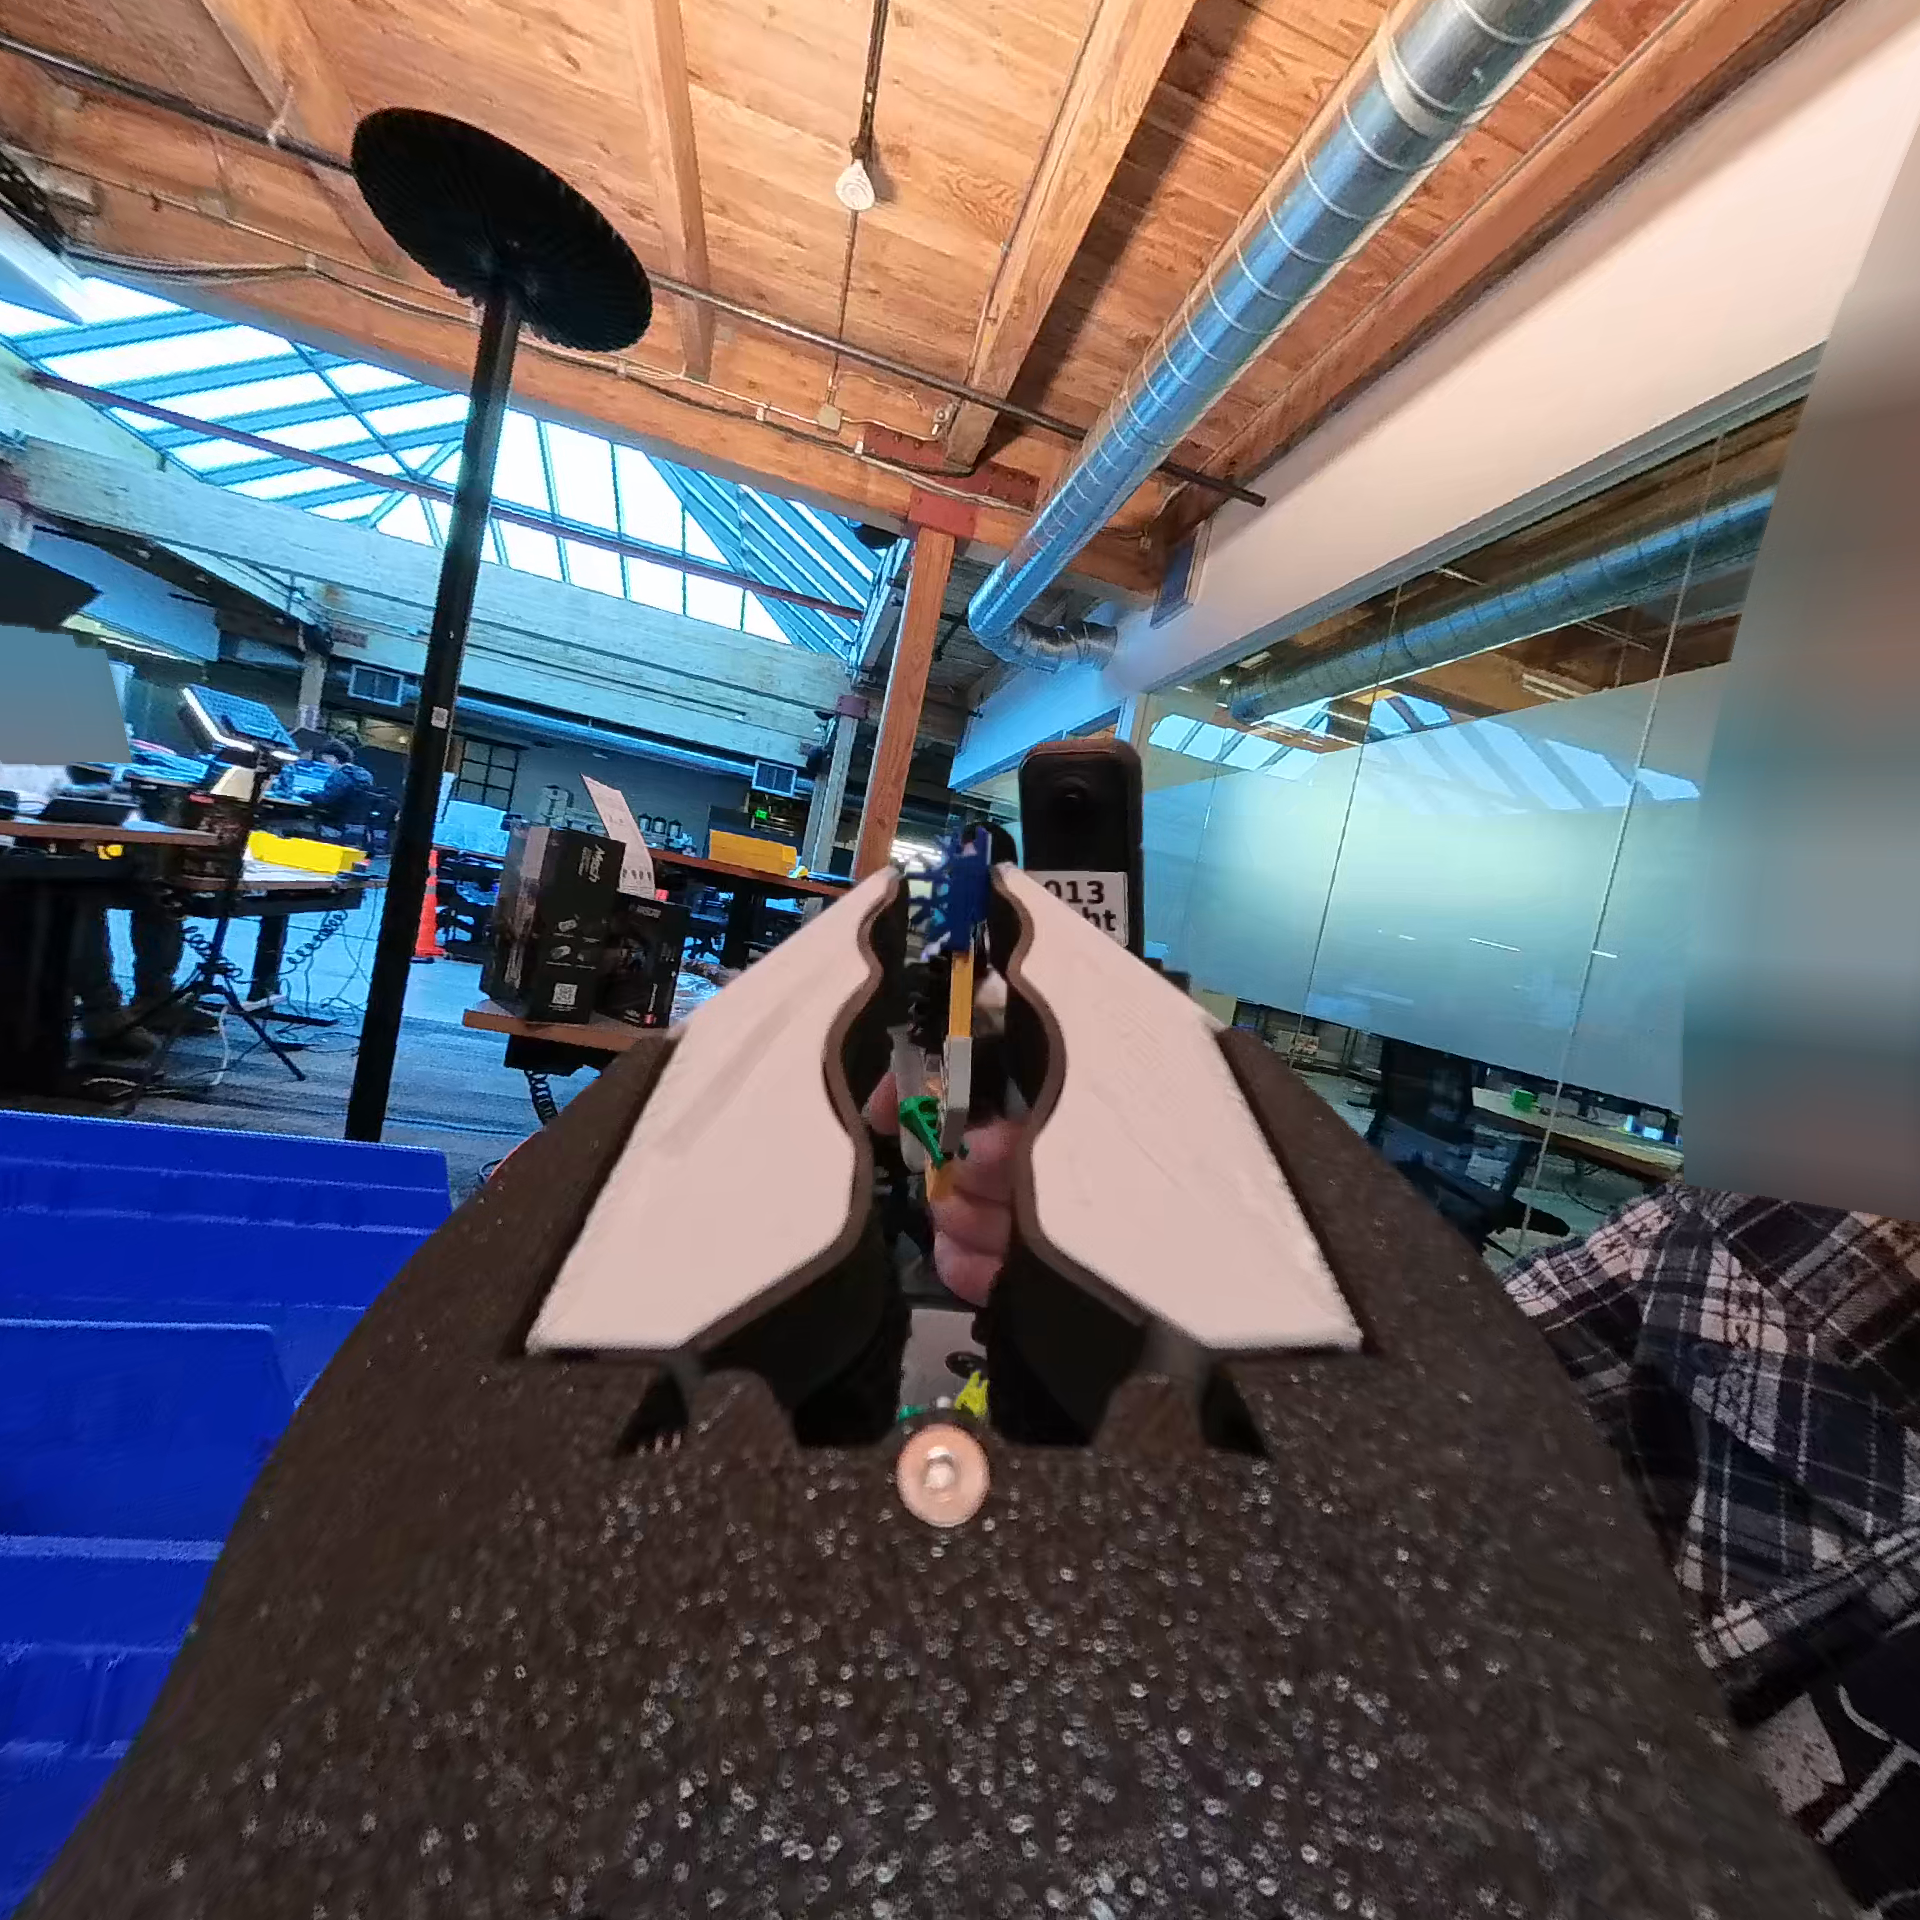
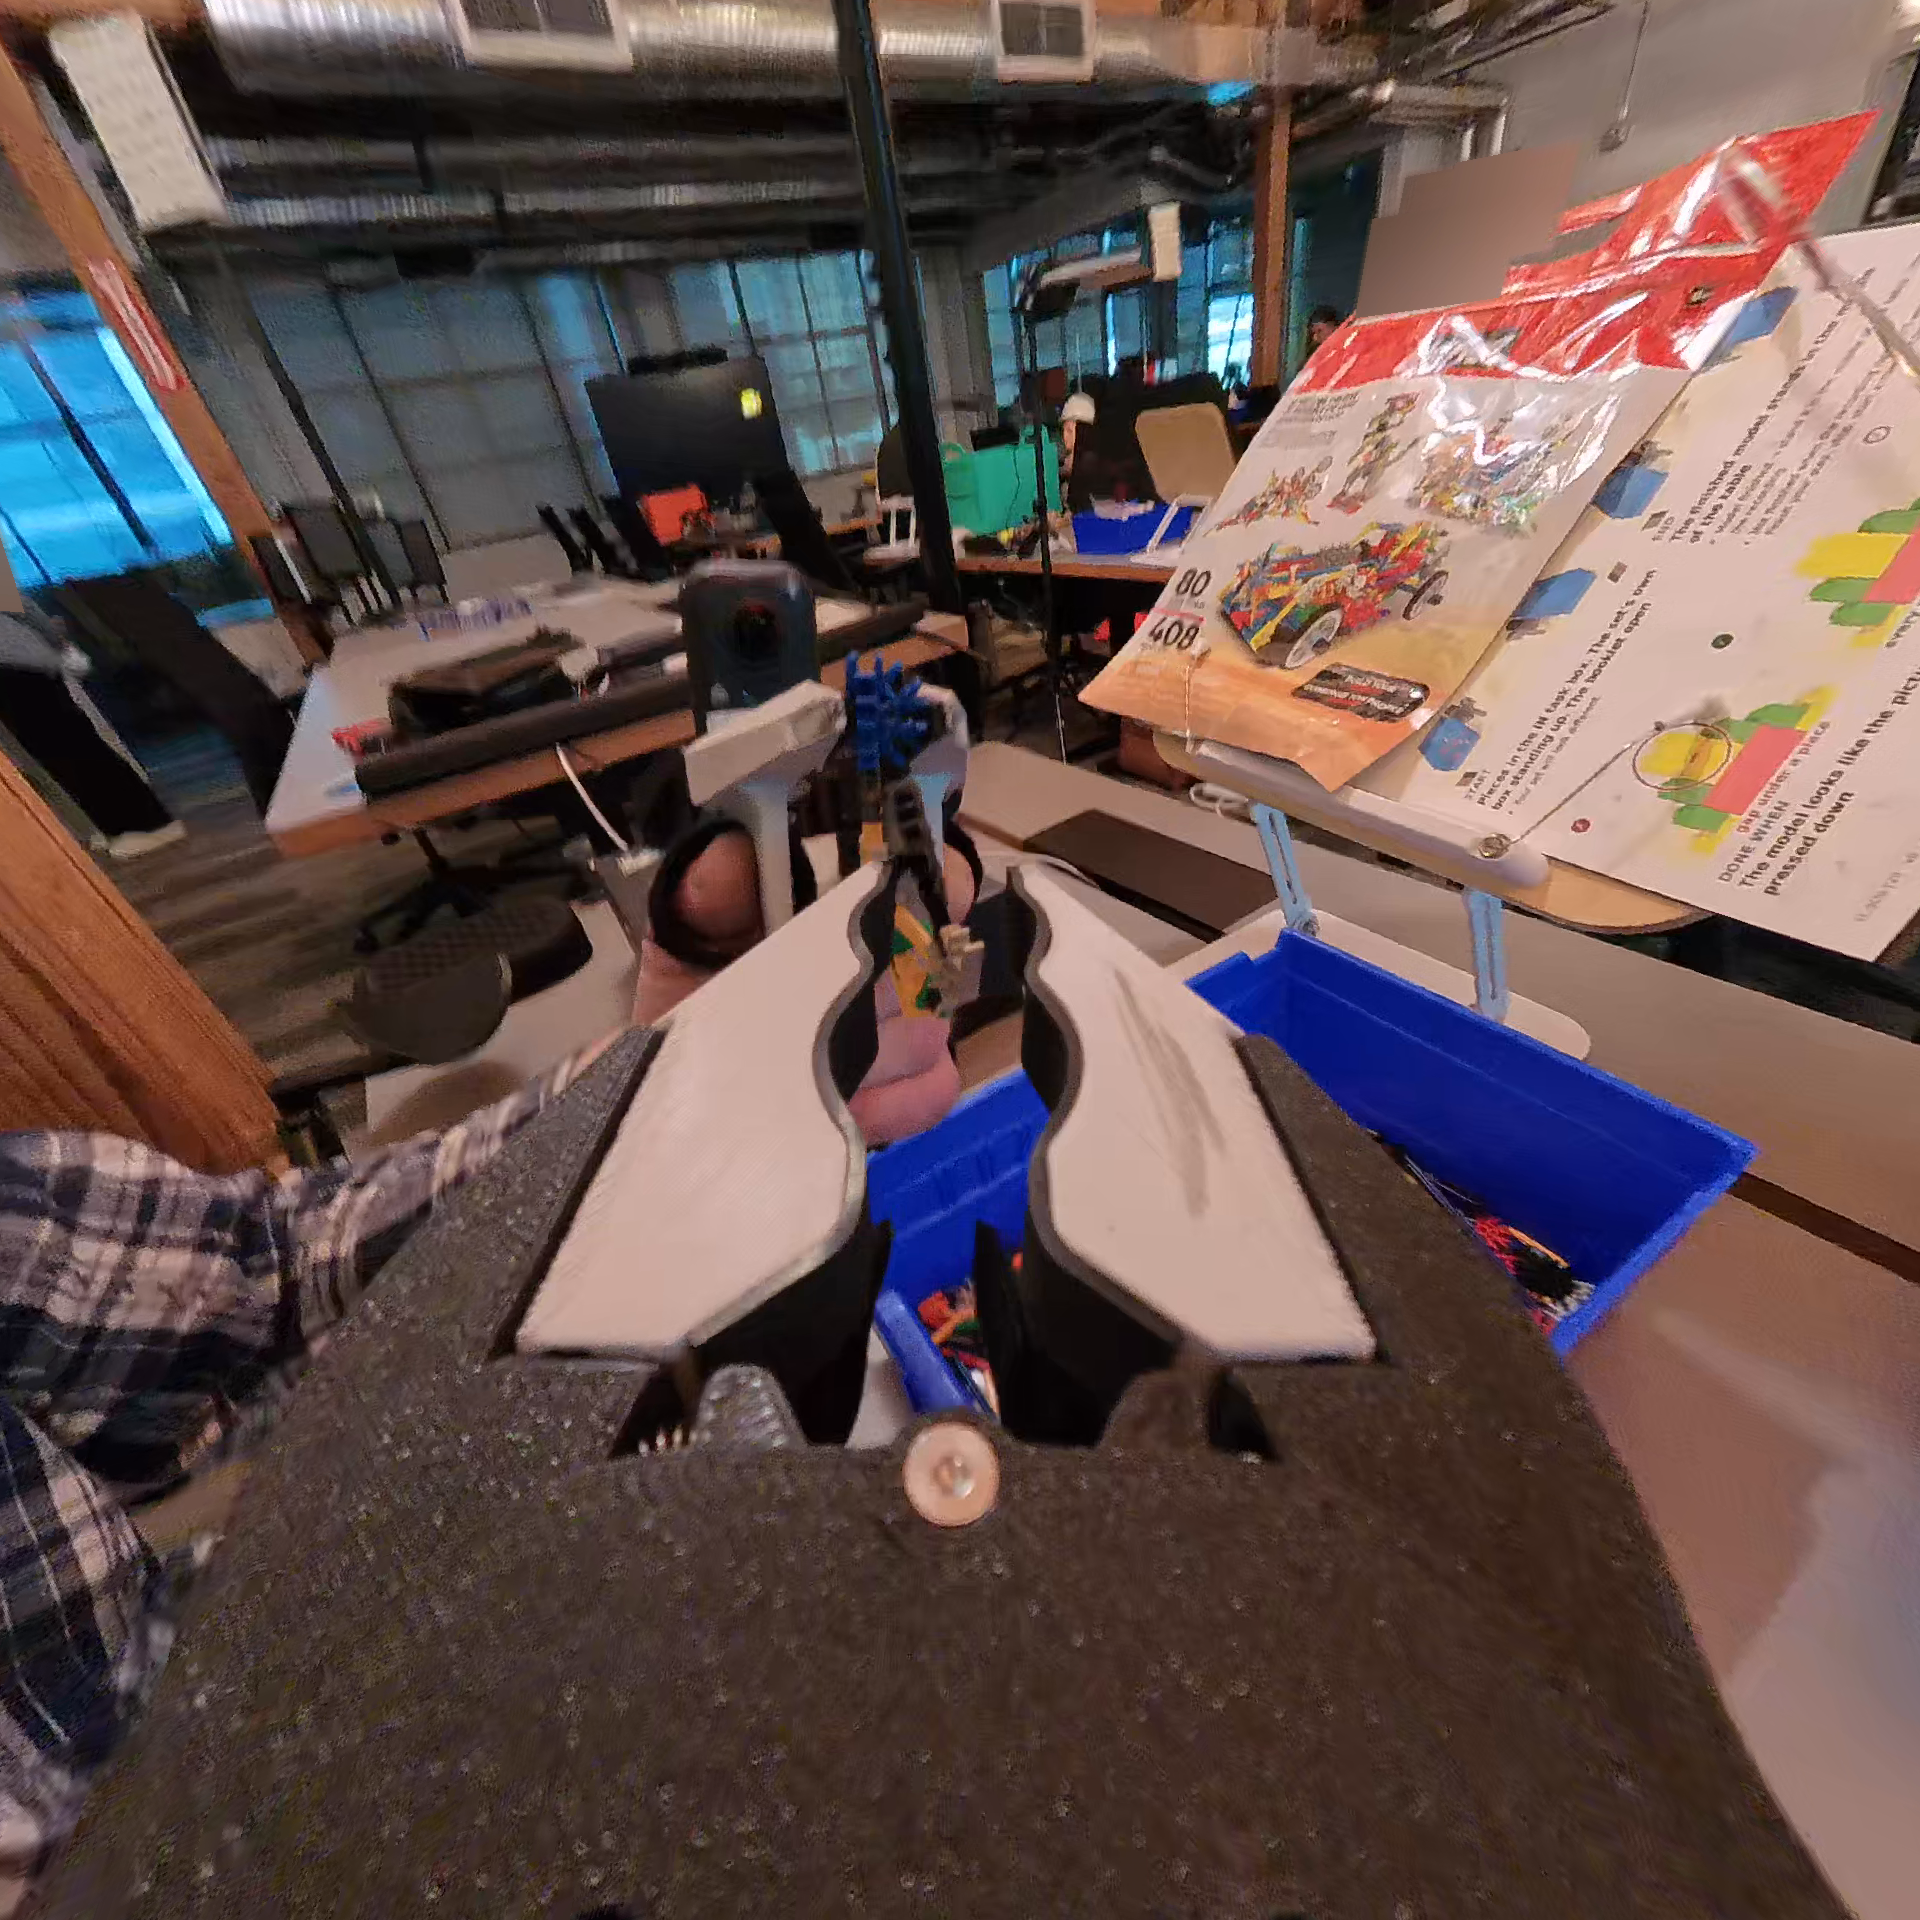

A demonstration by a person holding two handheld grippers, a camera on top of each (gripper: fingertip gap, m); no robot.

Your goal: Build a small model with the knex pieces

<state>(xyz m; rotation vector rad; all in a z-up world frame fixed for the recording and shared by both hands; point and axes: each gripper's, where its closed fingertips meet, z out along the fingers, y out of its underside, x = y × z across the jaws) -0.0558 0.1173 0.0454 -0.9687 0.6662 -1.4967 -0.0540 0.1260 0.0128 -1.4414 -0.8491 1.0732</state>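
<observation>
Rod-and-connector toy assembly [image 1: 951, 997], blue-tipped, is pinched at the left gripper [image 1: 948, 914] tips and also clamped by the right gripper [image 2: 940, 904] above a blue bin [image 2: 1475, 1101], beside printed instruction sheets [image 2: 1683, 665].

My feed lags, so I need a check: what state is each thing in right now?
Left gripper: shut on toy.
Right gripper: fingers close about toy; grip unclear.
Toy: rod-and-connector piece, held up between both grippers, blue connector on top.
Bin: open, loose pieces inside.
Booklet: propped on stand.
</observation>
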